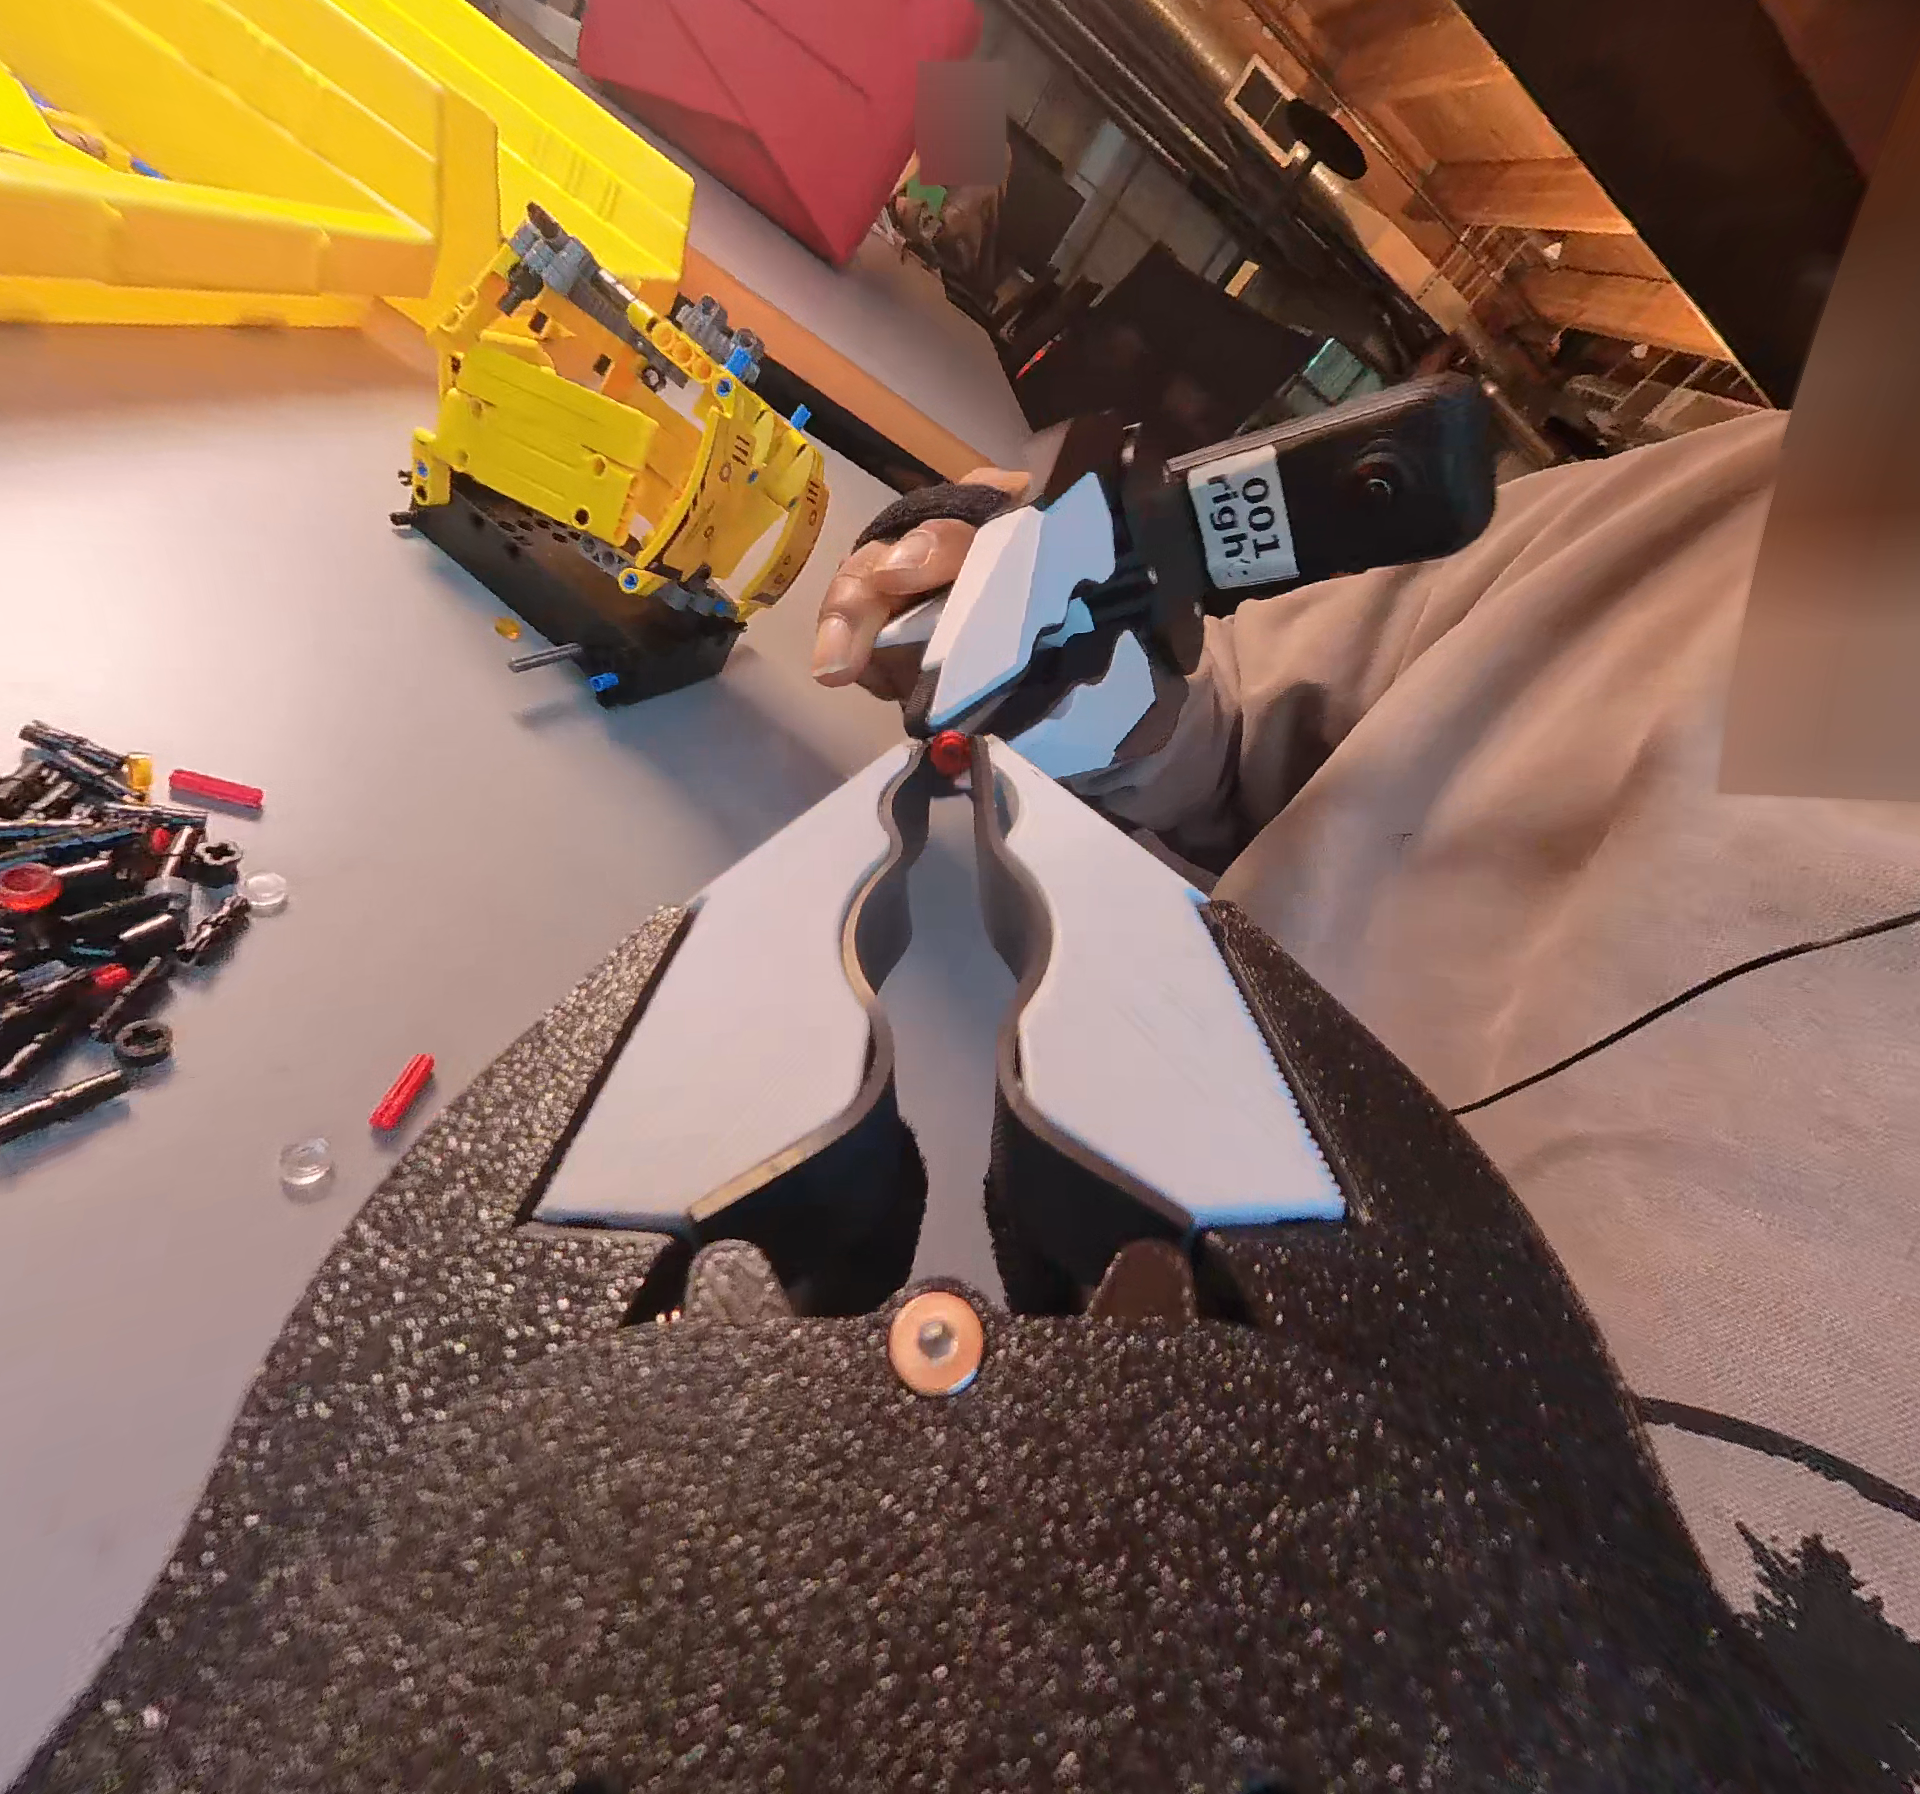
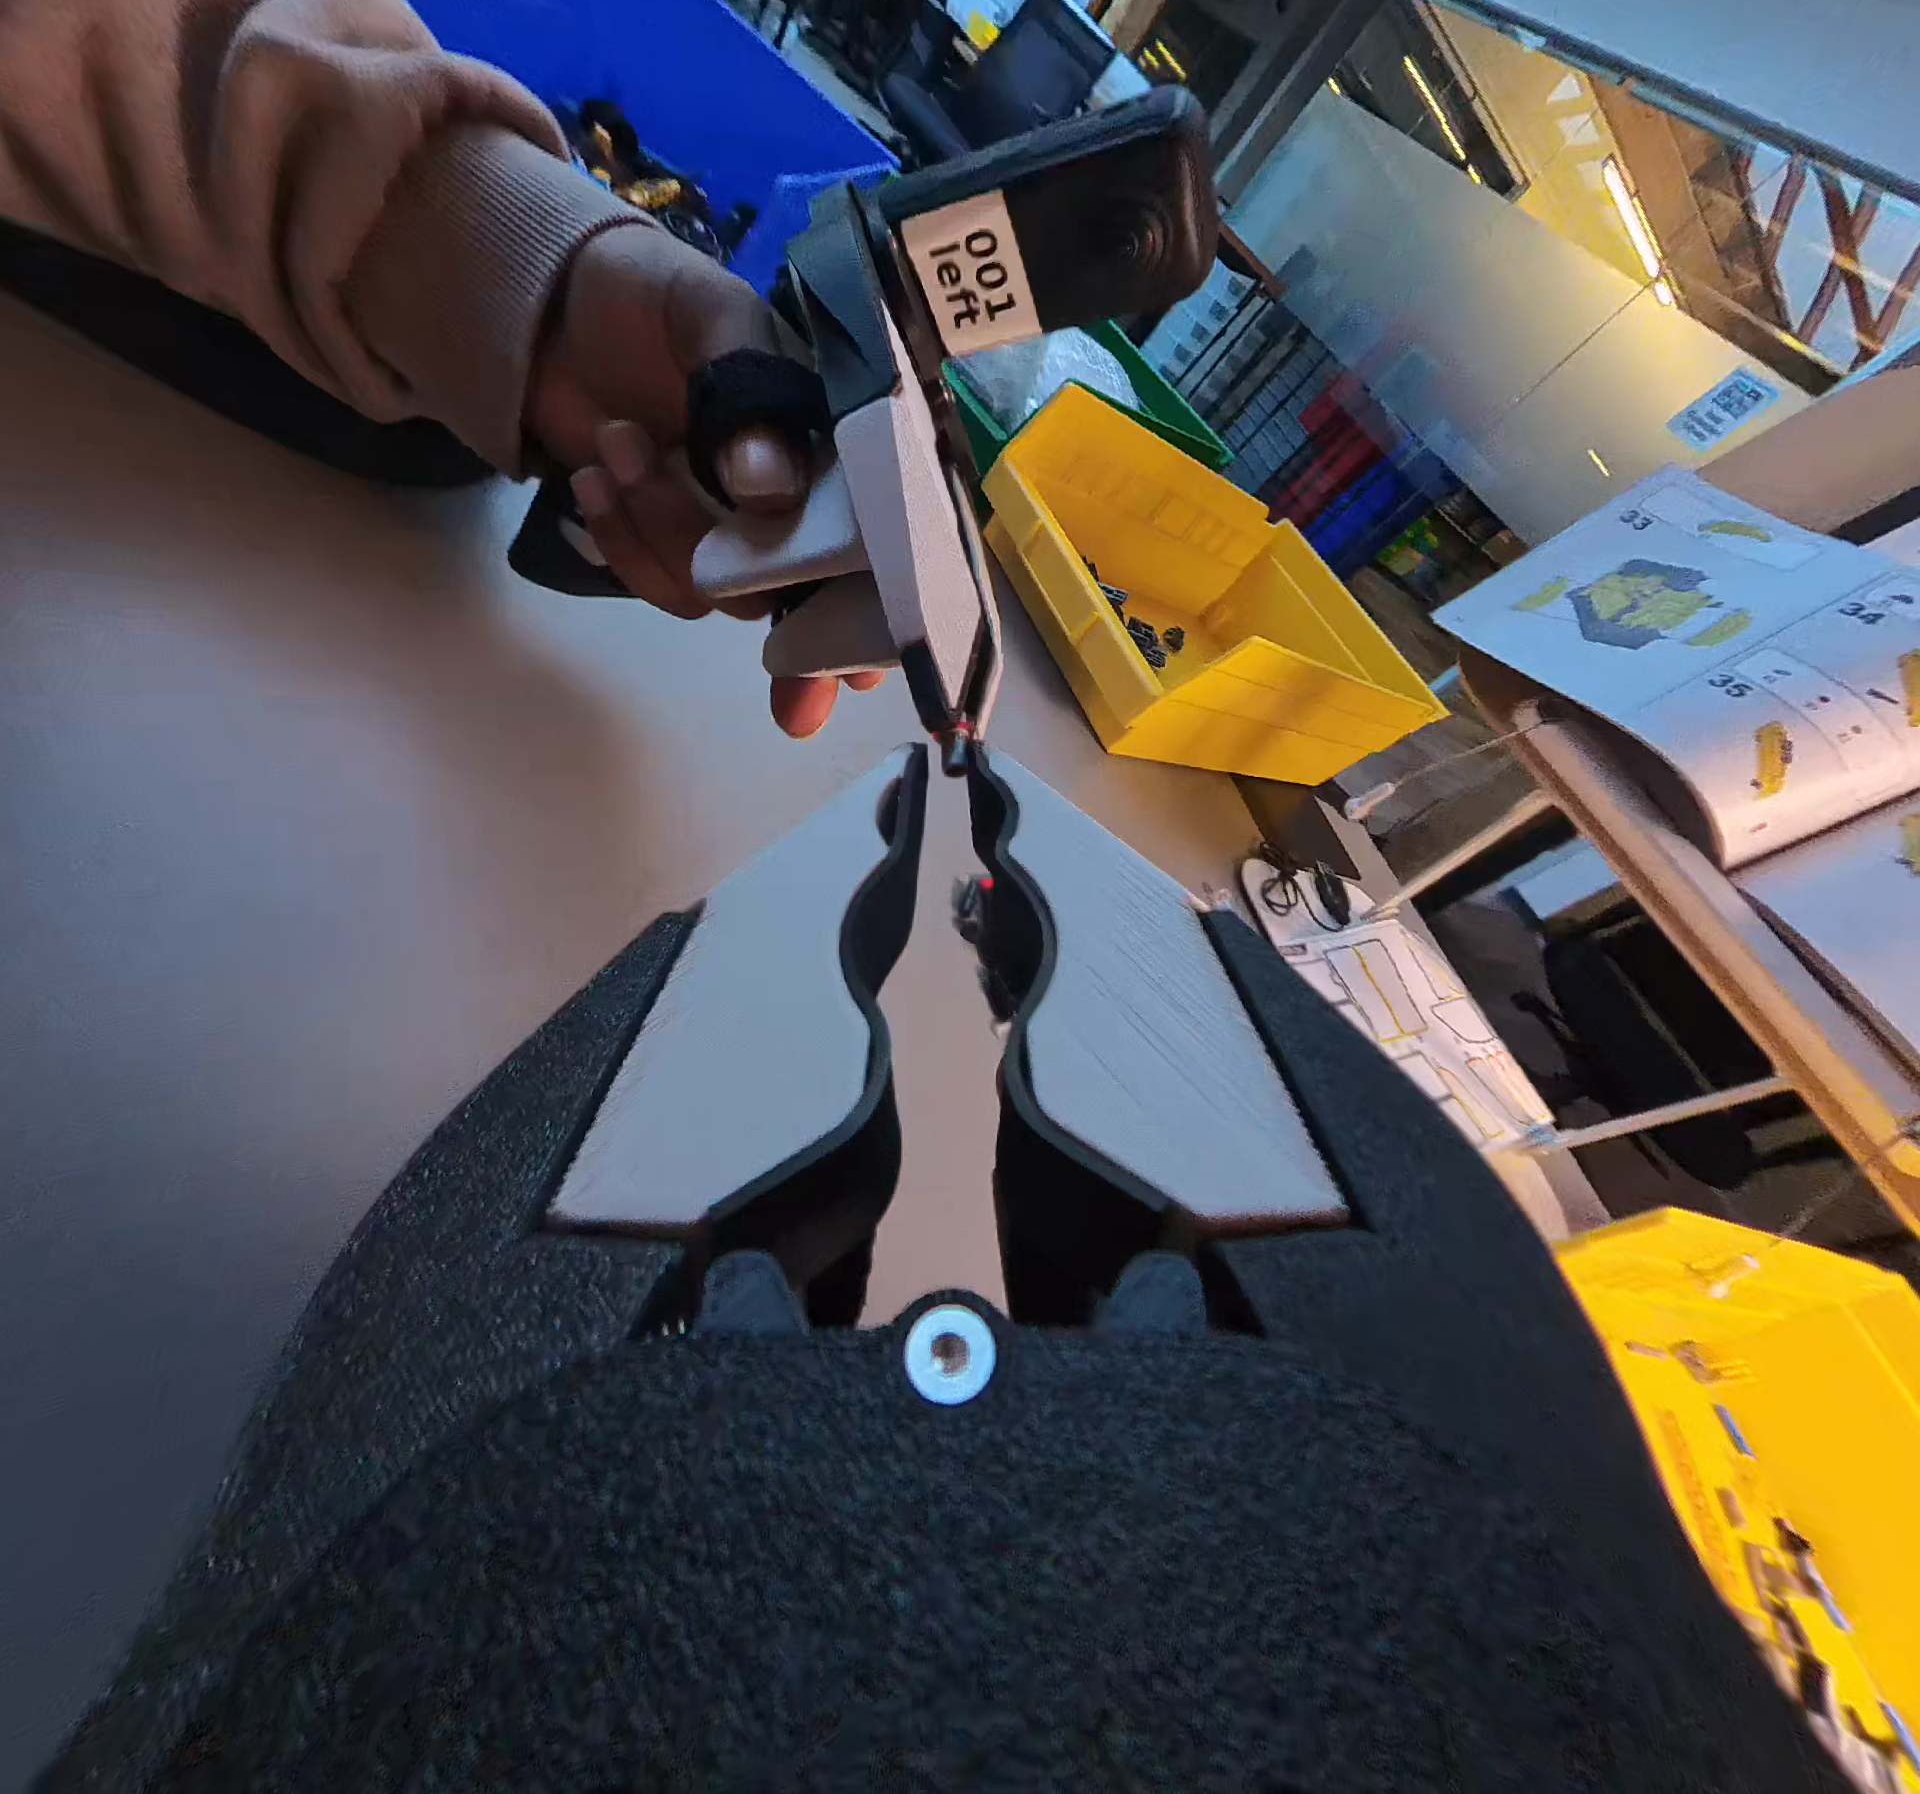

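Left wrist view, frame centre: my left gripper (image 1: 943, 757) pinches a small round red stud (image 1: 947, 750); my right gripper (image 2: 954, 757) meets it tip to tip, pinching a tiny black piece (image 2: 954, 755) above the grey table (image 1: 312, 622)

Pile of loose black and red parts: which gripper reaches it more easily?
Probably left: the parts pile lies nearer the left gripper; the right gripper sits farther off. But left grips a small red round piece.

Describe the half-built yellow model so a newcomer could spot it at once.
On the grey table, look just right of the big yellow bins. The yellow model stands there on a black base, the only assembled piece; the black parts nearby lie loose.
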`<act>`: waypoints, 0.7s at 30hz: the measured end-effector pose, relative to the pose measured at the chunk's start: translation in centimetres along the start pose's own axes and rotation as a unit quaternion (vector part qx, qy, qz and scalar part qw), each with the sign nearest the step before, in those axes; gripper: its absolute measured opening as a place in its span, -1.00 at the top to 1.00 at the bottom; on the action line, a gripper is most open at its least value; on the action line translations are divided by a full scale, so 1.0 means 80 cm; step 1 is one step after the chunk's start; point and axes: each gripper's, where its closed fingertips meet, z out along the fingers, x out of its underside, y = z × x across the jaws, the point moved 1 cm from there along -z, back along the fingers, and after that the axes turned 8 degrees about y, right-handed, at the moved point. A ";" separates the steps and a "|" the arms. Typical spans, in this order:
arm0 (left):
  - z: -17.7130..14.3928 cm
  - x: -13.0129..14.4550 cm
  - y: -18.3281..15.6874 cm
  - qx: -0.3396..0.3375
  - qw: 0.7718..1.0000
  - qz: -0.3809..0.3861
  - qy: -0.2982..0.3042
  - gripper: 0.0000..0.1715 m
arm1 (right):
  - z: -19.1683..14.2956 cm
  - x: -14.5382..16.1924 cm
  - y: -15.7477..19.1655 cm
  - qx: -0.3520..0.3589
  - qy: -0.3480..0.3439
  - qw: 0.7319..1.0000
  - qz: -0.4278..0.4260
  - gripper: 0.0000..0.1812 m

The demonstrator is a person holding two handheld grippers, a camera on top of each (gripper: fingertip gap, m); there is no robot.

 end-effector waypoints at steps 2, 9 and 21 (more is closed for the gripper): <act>0.001 0.003 0.002 0.000 1.000 -0.007 0.003 0.93 | 0.001 0.004 0.001 0.005 0.011 1.000 -0.012 0.97; 0.003 0.006 0.006 -0.008 1.000 -0.027 0.011 0.94 | 0.002 0.009 0.004 0.007 0.046 0.998 -0.051 1.00; -0.040 -0.016 0.016 -0.049 0.998 0.024 -0.027 1.00 | -0.029 -0.008 -0.001 -0.055 -0.033 0.996 0.056 0.99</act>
